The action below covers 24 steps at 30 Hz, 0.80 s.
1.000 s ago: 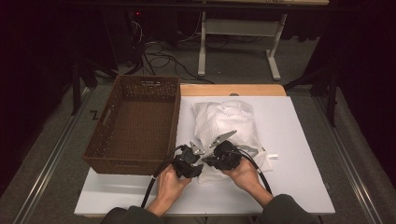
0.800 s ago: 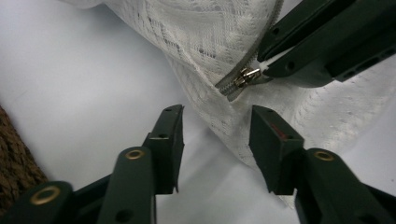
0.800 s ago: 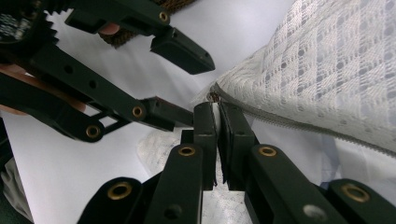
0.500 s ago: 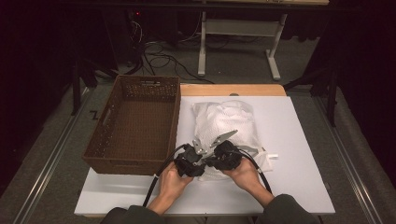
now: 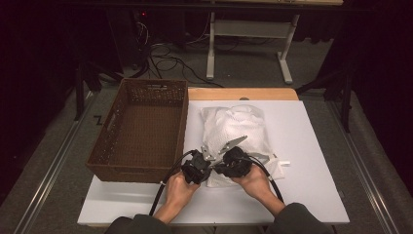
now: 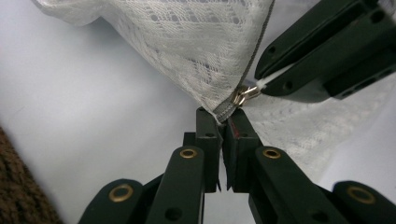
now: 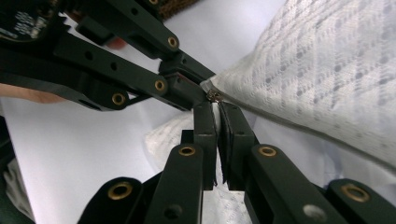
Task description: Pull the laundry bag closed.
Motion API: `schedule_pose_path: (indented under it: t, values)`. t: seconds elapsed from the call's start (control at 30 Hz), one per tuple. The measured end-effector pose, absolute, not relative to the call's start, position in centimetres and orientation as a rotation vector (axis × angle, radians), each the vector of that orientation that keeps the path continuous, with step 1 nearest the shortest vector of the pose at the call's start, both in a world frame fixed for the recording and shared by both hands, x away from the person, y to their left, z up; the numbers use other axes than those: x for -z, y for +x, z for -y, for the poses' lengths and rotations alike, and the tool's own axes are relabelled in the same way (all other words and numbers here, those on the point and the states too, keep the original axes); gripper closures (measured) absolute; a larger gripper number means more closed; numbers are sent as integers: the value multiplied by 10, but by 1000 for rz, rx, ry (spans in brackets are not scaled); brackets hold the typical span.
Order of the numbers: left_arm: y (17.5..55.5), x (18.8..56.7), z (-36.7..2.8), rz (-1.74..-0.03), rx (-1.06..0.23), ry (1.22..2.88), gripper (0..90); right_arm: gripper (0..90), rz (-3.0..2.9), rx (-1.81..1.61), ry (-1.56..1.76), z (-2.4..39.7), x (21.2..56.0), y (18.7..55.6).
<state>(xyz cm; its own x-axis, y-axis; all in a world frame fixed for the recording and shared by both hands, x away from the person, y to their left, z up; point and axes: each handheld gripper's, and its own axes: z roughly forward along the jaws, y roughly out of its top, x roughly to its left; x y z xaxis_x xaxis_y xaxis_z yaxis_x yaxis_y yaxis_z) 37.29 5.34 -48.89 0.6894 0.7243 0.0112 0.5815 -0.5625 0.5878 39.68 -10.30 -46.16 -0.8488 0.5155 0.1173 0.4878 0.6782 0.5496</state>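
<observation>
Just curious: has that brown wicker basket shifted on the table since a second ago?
No. The basket sits in the same spot, its right wall along the white board's left part.

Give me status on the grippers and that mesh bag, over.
Left gripper just closed on the bag's zipper-end corner. Right gripper shut on the zipper pull. Bag lies beside the basket. Nothing in the way.

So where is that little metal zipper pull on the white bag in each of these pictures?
High view: too small to tell; it lies where the two grippers meet at the white mesh bag's near edge.
Left gripper view: the zipper pull is just right of centre, above the left gripper, whose jaws have just been closing on the bag's corner.
Right gripper view: a small metal glint at centre, above the right gripper.
Shared landmark: the bag's zipped corner.
</observation>
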Motion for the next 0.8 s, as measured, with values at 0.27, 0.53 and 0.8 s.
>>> schedule_pose_path:
  t: [0.27, 0.53, 0.8]
  values:
    - [374, 493, -54, -1021, -339, 2363, 853, 873, -2814, -840, 835, 111, 459, 396]
    - [376, 500, -53, -1023, -303, 2383, 851, 873, -2813, -817, 863, 122, 463, 396]
    - [373, 500, -51, -999, -352, 2397, 850, 872, -2802, -791, 857, 129, 462, 395]
